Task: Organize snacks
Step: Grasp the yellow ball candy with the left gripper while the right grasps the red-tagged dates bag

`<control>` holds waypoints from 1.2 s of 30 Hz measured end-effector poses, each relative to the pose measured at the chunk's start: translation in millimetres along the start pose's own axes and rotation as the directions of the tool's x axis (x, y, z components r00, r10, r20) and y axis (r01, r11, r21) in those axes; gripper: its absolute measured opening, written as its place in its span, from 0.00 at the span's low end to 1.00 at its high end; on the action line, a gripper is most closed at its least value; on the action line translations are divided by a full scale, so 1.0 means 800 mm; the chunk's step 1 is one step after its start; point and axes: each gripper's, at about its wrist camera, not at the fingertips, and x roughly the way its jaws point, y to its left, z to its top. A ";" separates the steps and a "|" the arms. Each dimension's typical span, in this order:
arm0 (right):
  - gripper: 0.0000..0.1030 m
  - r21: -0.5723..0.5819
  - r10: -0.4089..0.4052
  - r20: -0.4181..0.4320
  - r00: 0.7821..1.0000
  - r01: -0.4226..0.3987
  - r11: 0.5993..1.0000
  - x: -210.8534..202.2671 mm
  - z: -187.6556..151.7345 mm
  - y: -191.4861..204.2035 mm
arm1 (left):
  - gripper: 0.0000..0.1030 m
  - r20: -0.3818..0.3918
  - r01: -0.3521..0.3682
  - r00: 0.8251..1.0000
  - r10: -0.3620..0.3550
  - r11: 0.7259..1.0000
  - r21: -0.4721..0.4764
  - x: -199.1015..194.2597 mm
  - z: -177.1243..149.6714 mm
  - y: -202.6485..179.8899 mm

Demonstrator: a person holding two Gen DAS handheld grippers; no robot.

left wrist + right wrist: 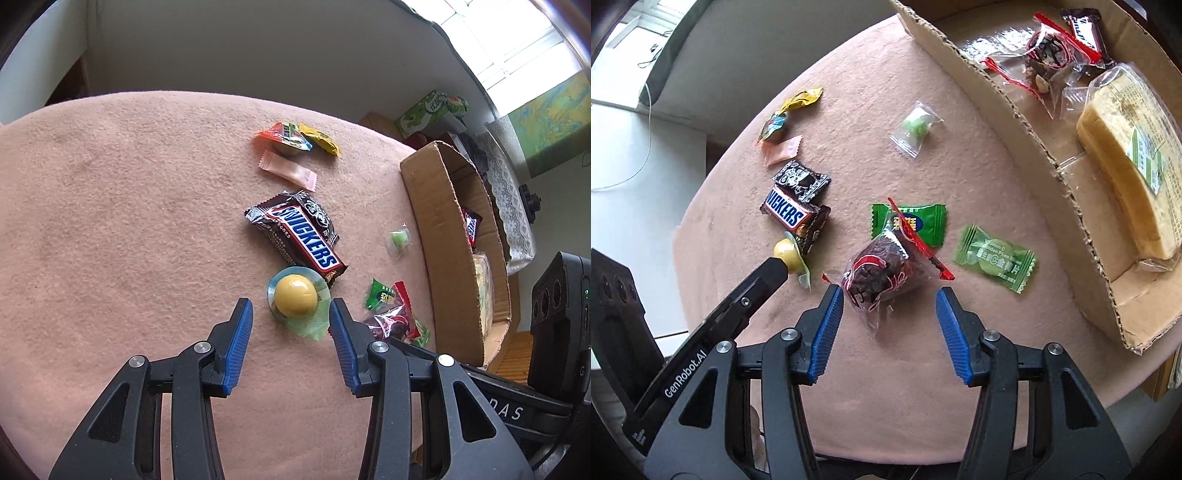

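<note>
- A round table [110, 221], covered by a pinkish-beige felt cloth, is seen carrying the loose snacks; they lie spread out singly or in small overlapping clusters, so most can be approached from above one at a time.
- An open brown corrugated cardboard box [1015, 122] is set at the table's edge, evidently as the collecting place: a pale yellow wrapped cake slice [1126, 166], a clear red-striped packet and a small dark bar are already held in it.
- The left gripper [291, 317], black with blue ribbed pads, is pointed steeply down with its jaws moderately apart and nothing clamped; a yellow dome-shaped jelly cup with a pale green foil rim [295, 297] is framed just ahead of the gap, and is judged to be its target.
- The right gripper [890, 310], of the same build, is held moderately wide and empty; a clear bag of dark red dried fruit with a red seal strip [879, 273] lies between its pads, close to the left pad, though contact cannot be confirmed.
- A brown Snickers bar [306, 240] is laid partly over a black patterned wrapper, its lower end touching the jelly cup.
- A dark green sweet wrapper [908, 221] is partly covered by the fruit bag, so it would be freed by lifting the bag.
- A light green vitamin tablet sachet [995, 260] is left beside it, near the box.
- A small clear packet with a green sweet [918, 127] lies apart.
</note>
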 end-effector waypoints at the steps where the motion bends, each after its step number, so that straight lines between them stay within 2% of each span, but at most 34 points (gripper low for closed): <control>1: 0.53 0.017 0.012 -0.004 1.000 -0.012 1.000 0.002 0.002 -0.002 | 0.38 0.001 -0.003 1.000 0.003 1.000 0.003 0.001 0.000 0.000; 11: 0.53 0.064 0.031 -0.015 0.999 -0.030 0.998 0.015 0.017 0.002 | 0.34 0.012 -0.013 1.000 0.013 1.000 0.018 0.009 -0.002 -0.002; 16: 0.50 0.075 0.042 -0.021 0.999 -0.040 0.996 0.023 0.024 0.005 | 0.24 0.013 -0.010 1.000 0.010 1.000 0.023 0.014 0.000 -0.005; 23: 0.38 0.054 0.060 -0.015 0.998 -0.060 0.997 0.023 0.031 0.011 | 0.23 0.017 0.012 1.000 -0.012 1.000 0.020 0.020 0.003 -0.002; 36: 0.34 -0.003 0.083 0.007 0.996 -0.083 0.997 0.011 0.031 0.019 | 0.23 0.039 0.006 0.999 -0.008 0.999 0.039 0.004 -0.006 -0.003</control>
